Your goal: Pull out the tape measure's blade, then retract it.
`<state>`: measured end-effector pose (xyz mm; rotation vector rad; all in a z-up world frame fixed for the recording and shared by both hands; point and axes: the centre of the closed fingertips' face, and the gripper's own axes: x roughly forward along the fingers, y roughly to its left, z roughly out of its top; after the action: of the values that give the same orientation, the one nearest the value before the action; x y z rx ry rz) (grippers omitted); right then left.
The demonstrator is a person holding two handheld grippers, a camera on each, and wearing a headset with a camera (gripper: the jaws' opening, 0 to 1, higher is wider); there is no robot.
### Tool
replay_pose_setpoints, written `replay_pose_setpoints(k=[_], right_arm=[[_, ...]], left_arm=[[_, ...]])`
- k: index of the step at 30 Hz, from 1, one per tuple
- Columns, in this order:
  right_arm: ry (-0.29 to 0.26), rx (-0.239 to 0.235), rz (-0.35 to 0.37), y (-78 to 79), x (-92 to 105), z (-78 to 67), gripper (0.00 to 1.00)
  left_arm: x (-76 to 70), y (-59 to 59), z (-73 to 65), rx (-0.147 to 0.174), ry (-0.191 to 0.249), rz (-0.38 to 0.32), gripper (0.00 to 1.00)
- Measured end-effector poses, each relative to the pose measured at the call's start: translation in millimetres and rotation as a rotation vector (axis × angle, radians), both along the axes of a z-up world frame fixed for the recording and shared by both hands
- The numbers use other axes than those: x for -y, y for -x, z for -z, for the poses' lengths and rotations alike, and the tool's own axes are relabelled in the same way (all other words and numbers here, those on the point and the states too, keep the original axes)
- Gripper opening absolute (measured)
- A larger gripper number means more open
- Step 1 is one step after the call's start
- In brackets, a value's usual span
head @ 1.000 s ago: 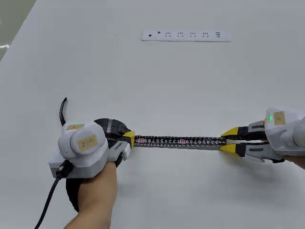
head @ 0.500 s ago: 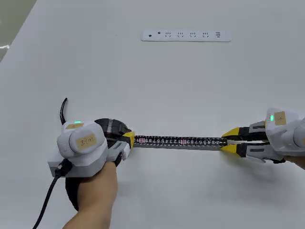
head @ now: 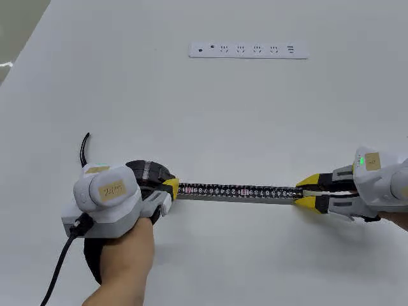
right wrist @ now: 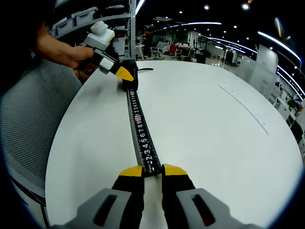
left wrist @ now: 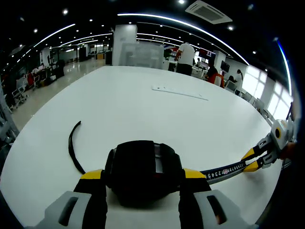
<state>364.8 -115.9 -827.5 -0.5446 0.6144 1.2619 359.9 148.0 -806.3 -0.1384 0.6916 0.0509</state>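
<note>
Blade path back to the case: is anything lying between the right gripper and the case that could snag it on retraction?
Nothing visible. The blade runs straight over bare table from the right gripper to the case in the left gripper. The power strip lies well beyond it.

Head view high, steeply down on white tabletop [head: 255, 127]. Left gripper view – low, tight behind black round tape measure case [left wrist: 143, 169], facing across. Right gripper view – low, sighting along dark numbered blade [right wrist: 140, 130] toward that case. All share the blade.
</note>
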Motion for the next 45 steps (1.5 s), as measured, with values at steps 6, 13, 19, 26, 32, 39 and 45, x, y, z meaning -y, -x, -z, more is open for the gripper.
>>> replay_pose_setpoints(k=[6, 13, 19, 26, 32, 39, 45], right_arm=[[-0.001, 0.002, -0.003, -1.3, -2.7, -1.9, 0.11], [-0.005, -0.004, -0.005, 0.2, -7.6, -2.1, 0.11], [-0.012, -0.007, -0.01, 1.6, -13.6, -2.6, 0.11], [-0.019, -0.007, -0.012, 1.1, -18.5, -2.5, 0.11], [-0.024, -0.01, -0.013, -0.1, -22.1, -1.5, 0.11], [-0.028, -0.015, -0.013, -0.7, -25.8, -0.5, 0.11], [-0.03, -0.015, -0.016, -1.2, -29.4, -0.2, 0.12]], left_arm=[[0.4, 0.1, 0.4, -0.005, 0.012, -0.002, 0.57], [0.3, 0.0, 0.5, -0.005, 0.015, 0.004, 0.57], [0.5, 0.5, 0.3, -0.006, 0.02, 0.005, 0.58], [0.2, 0.7, 0.1, -0.005, 0.027, 0.001, 0.58], [-0.1, 0.8, 0.1, -0.005, 0.03, -0.001, 0.58], [-0.3, 0.4, 0.2, -0.008, 0.033, -0.005, 0.58], [-0.5, 0.0, 0.3, -0.007, 0.034, -0.007, 0.58]])
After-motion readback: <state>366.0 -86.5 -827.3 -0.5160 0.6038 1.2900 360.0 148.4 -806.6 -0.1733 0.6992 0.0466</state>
